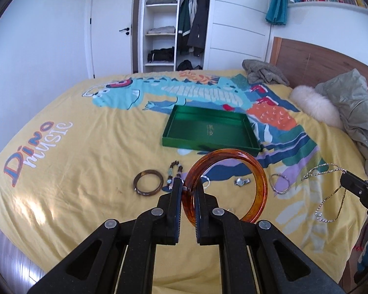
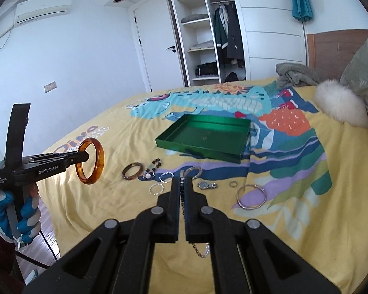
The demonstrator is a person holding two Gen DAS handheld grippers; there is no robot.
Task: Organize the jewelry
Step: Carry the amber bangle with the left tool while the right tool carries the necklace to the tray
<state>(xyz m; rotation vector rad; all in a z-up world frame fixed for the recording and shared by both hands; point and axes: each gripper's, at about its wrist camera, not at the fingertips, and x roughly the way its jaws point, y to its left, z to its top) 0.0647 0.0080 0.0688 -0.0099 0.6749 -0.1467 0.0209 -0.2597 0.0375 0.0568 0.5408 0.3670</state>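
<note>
My left gripper [image 1: 187,186] is shut on a translucent amber bangle [image 1: 261,183] and holds it upright in the air above the yellow bedspread. The right wrist view shows that gripper [image 2: 85,158] at the left with the bangle [image 2: 97,161], in a gloved hand. My right gripper [image 2: 182,180] is shut on a thin silver chain [image 2: 203,252], which dangles beneath it; the left wrist view has it [image 1: 348,178] at the right edge, the chain [image 1: 328,197] looping down. An empty green tray [image 1: 208,145] [image 2: 198,150] lies on the bed beyond both grippers.
Loose on the bedspread lie a brown bangle [image 2: 132,170], a bead bracelet [image 1: 175,169], a watch [image 2: 207,185], a silver bangle [image 2: 251,197] and small rings [image 2: 156,188]. A furry white pillow [image 1: 316,107] and grey jacket [image 1: 355,112] sit at the headboard. The bed edge drops off at the left.
</note>
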